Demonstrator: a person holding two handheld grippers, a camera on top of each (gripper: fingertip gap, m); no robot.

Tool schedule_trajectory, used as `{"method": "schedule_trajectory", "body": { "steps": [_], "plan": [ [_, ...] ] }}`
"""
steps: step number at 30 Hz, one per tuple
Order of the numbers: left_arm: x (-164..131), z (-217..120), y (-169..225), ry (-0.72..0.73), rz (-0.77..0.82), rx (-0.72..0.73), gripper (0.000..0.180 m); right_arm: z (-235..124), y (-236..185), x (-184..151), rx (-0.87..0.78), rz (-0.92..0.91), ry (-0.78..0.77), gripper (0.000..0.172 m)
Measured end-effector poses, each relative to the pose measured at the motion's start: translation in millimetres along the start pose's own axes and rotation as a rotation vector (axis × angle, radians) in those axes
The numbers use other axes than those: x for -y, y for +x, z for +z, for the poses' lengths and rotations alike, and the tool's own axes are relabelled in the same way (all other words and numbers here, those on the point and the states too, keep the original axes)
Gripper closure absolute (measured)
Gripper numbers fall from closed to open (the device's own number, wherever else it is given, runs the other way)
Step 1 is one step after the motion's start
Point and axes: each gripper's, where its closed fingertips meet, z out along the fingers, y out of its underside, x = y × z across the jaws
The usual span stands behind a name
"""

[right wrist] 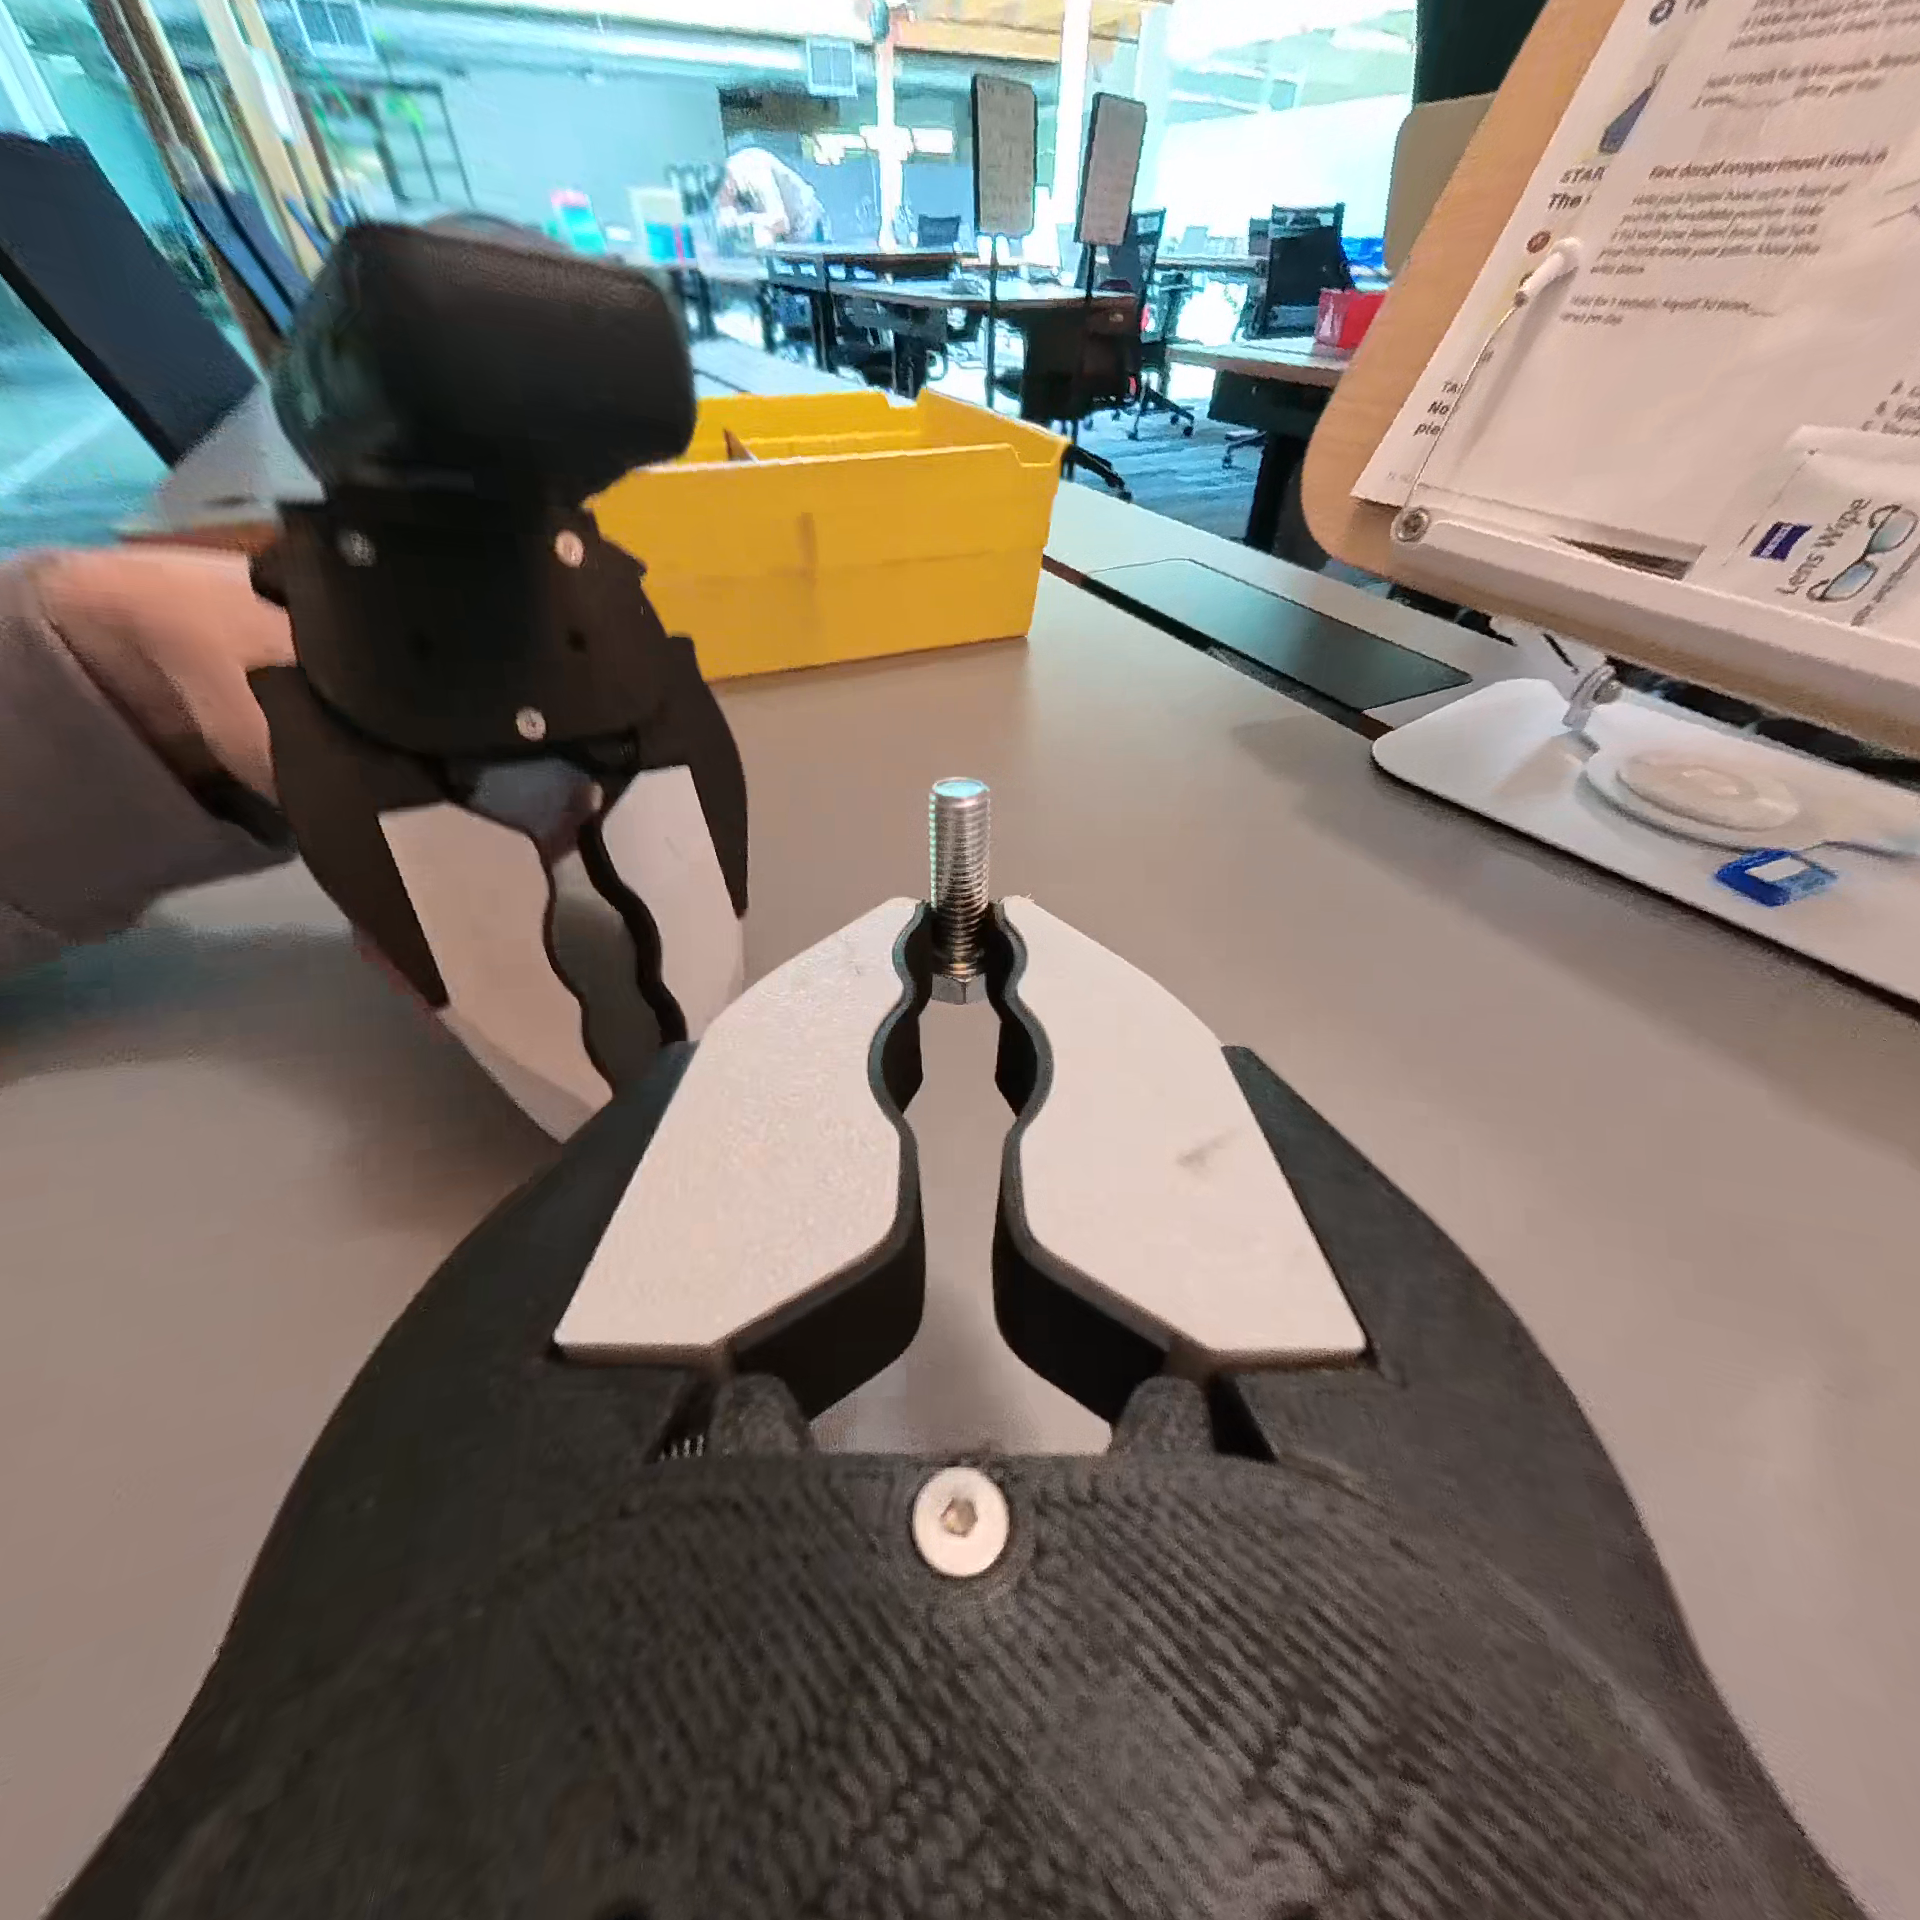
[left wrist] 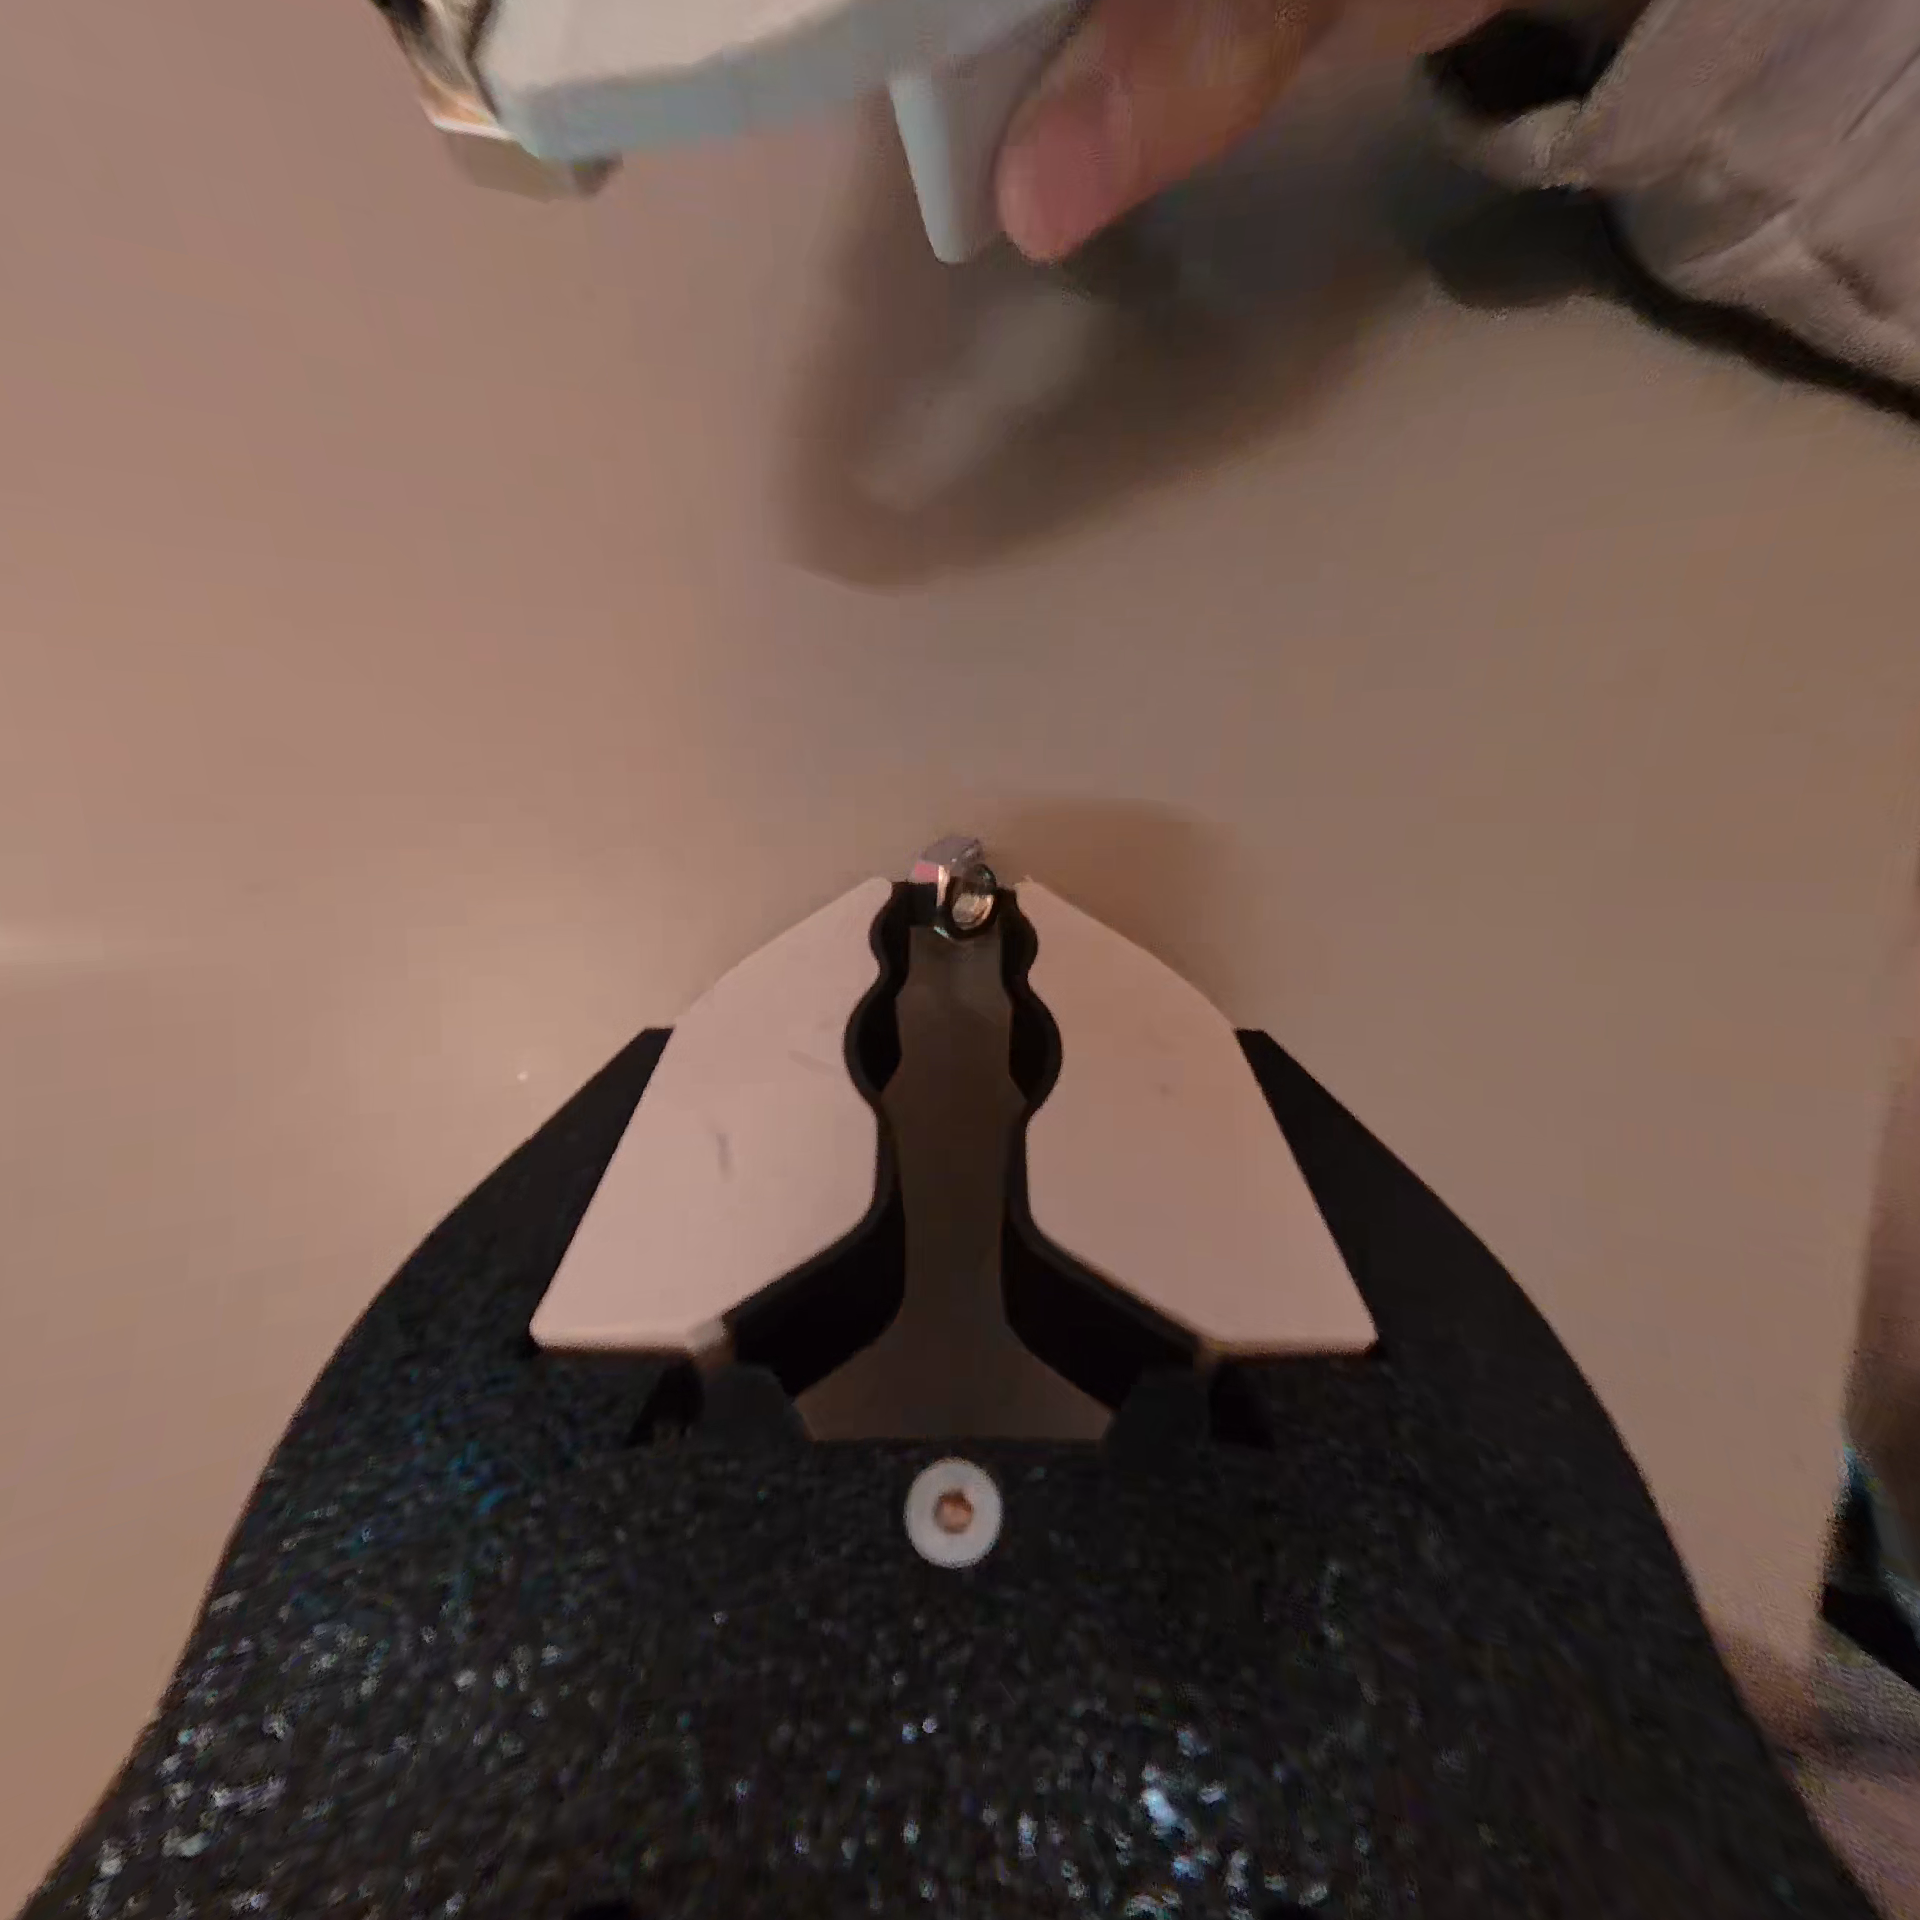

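Note:
In the left wrist view my left gripper (left wrist: 956, 891) is shut on a small silver hex nut (left wrist: 951, 883), pinched at the fingertips just above the beige table (left wrist: 416, 623). The right gripper's white finger (left wrist: 727, 62) and a person's fingertip (left wrist: 1070, 156) show blurred at the top, with a metal bolt head (left wrist: 499, 151) at its end. In the right wrist view my right gripper (right wrist: 958, 920) is shut on a silver bolt (right wrist: 958, 852). Its threaded shaft sticks out past the fingertips and its hex head sits behind them. The left gripper (right wrist: 613, 1039) points down at the table to the left; the nut is hidden there.
A yellow bin (right wrist: 831, 540) stands behind the left gripper. A paper stand (right wrist: 1662, 312) on a white base (right wrist: 1507, 769) stands at the right, with a small blue item (right wrist: 1771, 873) on it. A dark panel (right wrist: 1278, 634) is set in the table (right wrist: 1247, 1039). The left gripper's tips are roughly 11 cm from the right gripper's.

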Motion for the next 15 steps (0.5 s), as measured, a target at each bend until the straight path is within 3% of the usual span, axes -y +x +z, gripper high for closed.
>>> {"method": "schedule_trajectory", "body": {
  "steps": [1,11,15],
  "plan": [
    [-0.1,2.7,-1.8,0.018,0.016,0.023,0.165,-0.4,0.3,1.0,0.009,0.021,0.013,0.163],
    [5.5,-5.7,-5.5,0.229,0.234,0.171,0.151,-2.0,0.7,5.6,0.016,0.043,0.047,0.163],
    [6.9,-7.8,-5.3,0.247,0.159,0.130,0.153,-2.0,-0.3,6.9,0.017,0.034,0.052,0.163]
  ]
}}
